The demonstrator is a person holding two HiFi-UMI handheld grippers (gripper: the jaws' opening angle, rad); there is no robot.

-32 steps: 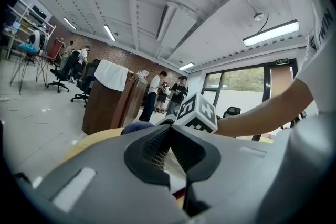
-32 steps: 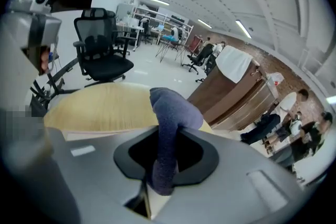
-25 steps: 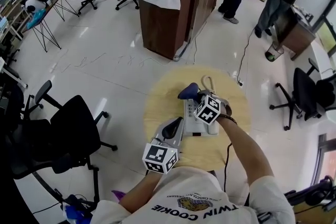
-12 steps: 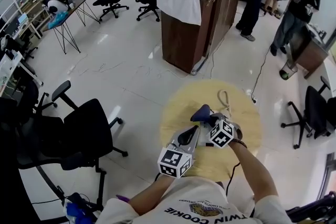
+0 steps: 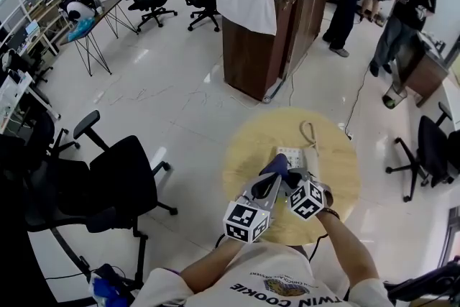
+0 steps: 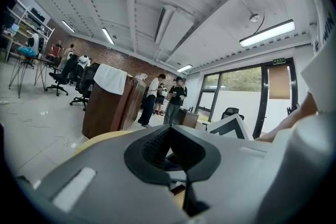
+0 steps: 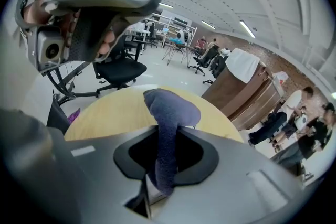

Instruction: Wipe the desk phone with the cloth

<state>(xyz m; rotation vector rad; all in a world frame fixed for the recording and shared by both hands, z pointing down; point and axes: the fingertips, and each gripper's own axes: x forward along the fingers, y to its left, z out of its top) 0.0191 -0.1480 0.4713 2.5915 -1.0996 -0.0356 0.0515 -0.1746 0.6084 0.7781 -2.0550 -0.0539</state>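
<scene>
desk phone point(image 5: 293, 154) lies just up-frame of the right gripper point(image 5: 283, 173), which pinches the cloth point(image 5: 275, 166) over its near end; the left gripper point(image 5: 266, 182), closed on nothing, sits alongside.

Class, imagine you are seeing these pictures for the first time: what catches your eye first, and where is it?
A dark blue cloth pinched in the right gripper, over a round yellow table which bears a white desk phone. Beyond it, a white towel hangs on a brown cabinet.
</scene>
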